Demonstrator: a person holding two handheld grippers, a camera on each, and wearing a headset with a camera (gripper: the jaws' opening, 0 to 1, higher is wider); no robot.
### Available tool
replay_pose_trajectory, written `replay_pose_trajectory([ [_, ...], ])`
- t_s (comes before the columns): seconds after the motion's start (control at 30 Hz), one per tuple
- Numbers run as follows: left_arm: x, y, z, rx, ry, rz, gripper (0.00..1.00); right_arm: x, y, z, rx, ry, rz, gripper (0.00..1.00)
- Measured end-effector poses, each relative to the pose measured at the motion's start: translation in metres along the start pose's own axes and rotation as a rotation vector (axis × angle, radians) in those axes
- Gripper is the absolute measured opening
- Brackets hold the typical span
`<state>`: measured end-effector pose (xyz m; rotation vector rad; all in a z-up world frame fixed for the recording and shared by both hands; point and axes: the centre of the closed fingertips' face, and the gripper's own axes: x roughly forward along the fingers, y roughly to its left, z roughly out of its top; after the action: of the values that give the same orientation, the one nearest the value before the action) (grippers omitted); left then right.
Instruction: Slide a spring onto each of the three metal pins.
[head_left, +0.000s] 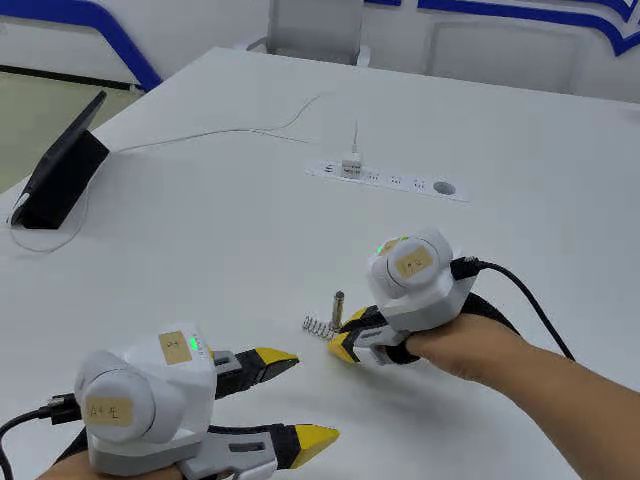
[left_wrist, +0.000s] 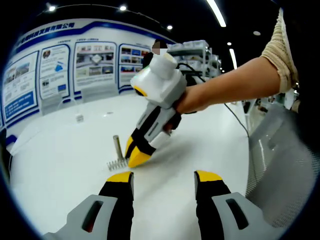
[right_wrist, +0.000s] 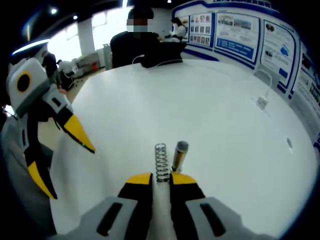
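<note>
Right gripper (head_left: 338, 345): held over the white table (head_left: 230, 230), jaws drawn to a narrow gap. In the right gripper view the near end of the spring (right_wrist: 160, 161) sits pinched between the yellow jaw tips.

Spring: lies on its side on the table, with its length running away from the right gripper's tips. Its far end is free.

Metal pin (right_wrist: 179, 154): stands upright on the table just beside the spring (to the right of it in the right gripper view) and carries nothing on its shaft.

Left gripper (head_left: 315, 397): held at the near left of the table, well apart from the pin. Its jaws stand wide apart and hold nothing. They point toward the spring and the pin.

Background: a white power strip (head_left: 390, 178) lies farther back on the table with a white charger (head_left: 352, 163) plugged into it. A thin cable (head_left: 200, 135) runs from the charger toward a dark tablet (head_left: 60, 170), which is propped at the left edge
</note>
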<state>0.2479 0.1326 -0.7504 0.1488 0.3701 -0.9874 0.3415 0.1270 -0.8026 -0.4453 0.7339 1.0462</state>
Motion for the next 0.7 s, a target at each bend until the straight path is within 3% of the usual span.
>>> replay_pose_trajectory([
  [0.37, -0.003, 0.002, -0.001, 0.002, 0.005, 0.005, 0.5, 0.001, 0.004, -0.001, 0.001, 0.0, 0.017, 0.12],
  [0.7, 0.0, -0.001, 0.0, 0.009, 0.004, 0.0, 0.49, -0.021, 0.014, -0.005, -0.039, 0.01, 0.027, 0.12],
])
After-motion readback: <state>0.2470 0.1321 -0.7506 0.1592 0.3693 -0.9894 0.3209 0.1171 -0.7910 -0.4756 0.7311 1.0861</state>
